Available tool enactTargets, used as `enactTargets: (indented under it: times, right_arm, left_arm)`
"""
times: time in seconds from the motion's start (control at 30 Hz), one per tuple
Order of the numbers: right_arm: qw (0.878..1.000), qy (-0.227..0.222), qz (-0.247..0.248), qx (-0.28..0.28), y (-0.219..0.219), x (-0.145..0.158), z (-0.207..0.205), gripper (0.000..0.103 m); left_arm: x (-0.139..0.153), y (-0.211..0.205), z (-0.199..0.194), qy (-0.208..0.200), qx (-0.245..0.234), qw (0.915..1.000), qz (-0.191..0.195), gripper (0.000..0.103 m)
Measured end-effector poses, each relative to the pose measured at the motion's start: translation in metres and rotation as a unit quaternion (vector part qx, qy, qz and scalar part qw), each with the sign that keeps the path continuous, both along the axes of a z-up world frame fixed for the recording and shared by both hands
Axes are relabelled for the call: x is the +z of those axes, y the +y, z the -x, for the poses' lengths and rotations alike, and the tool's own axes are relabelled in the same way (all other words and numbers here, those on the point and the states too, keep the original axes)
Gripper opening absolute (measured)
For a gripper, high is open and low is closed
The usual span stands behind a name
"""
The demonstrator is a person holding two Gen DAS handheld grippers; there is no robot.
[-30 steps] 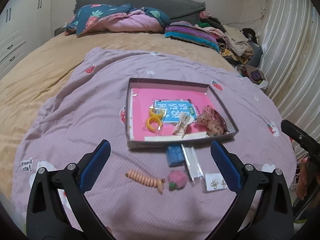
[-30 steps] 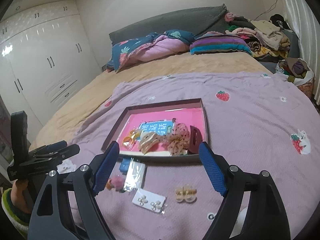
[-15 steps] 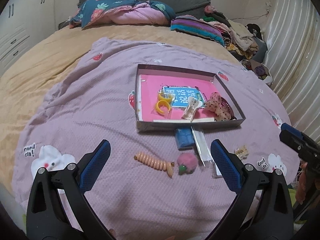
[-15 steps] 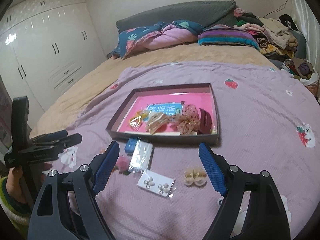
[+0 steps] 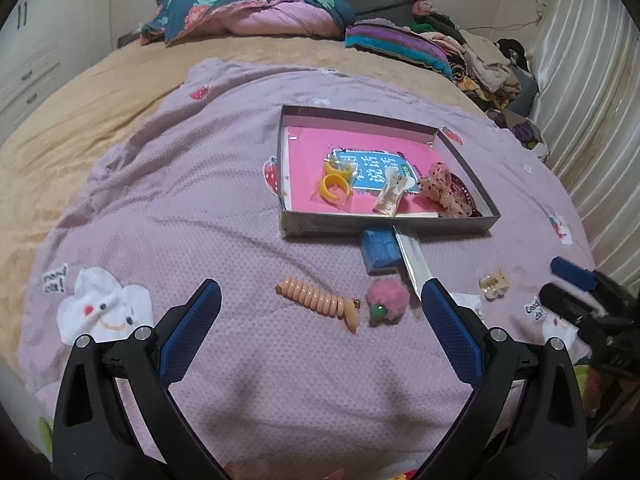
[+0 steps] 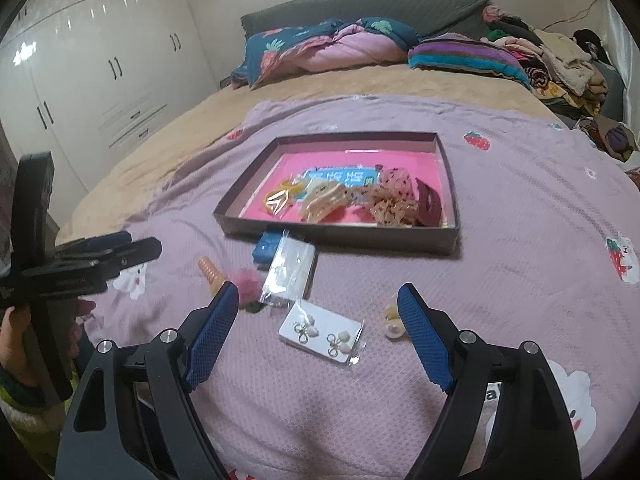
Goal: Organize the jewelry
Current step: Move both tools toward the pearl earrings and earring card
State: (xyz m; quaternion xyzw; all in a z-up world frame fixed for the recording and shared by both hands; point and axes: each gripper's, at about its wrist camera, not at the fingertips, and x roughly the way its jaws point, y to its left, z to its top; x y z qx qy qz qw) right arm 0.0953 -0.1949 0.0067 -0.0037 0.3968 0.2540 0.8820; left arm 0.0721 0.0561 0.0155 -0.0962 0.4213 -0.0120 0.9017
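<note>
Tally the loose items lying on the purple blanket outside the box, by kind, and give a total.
Coiled hair ties: 1
Pink pompoms: 1
Blue boxes: 1
Clear packets: 1
Earring cards: 1
Small hair clips: 1
Total: 6

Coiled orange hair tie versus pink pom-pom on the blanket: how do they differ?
The coiled orange hair tie is long, ridged and smooth, lying stretched out diagonally; the pink pom-pom is round, fuzzy and compact, with a green spot. The hair tie lies on the pom-pom's left. Both rest on the purple blanket, outside the box, untouched by either gripper.
</note>
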Motion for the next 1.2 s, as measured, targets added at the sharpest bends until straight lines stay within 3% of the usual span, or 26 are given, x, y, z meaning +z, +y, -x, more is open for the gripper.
enactTargets:
  times: [0.23,0.7,0.73,0.97,1.2]
  right_arm:
    - [1.000,0.011,0.022,0.011,0.006,-0.016,-0.001,0.081]
    - [0.996,0.036,0.067,0.039,0.023,-0.053,-0.005,0.081]
    - [0.996,0.037,0.069,0.041,0.024,-0.055,-0.006,0.081]
    - [0.995,0.049,0.074,0.047,0.027,-0.066,-0.010,0.081]
    - [0.994,0.057,0.073,0.049,0.028,-0.072,-0.014,0.081]
  left_arm:
    - [-0.008,0.007,-0.002,0.012,0.002,0.9998,0.015,0.094]
    - [-0.038,-0.013,-0.040,0.043,-0.033,0.9975,-0.044,0.094]
    - [-0.040,-0.015,-0.044,0.046,-0.037,0.9972,-0.045,0.092]
    - [-0.057,-0.032,-0.071,0.070,-0.081,0.9935,-0.039,0.056]
    - [-0.064,-0.051,-0.083,0.082,-0.107,0.9904,-0.031,0.053]
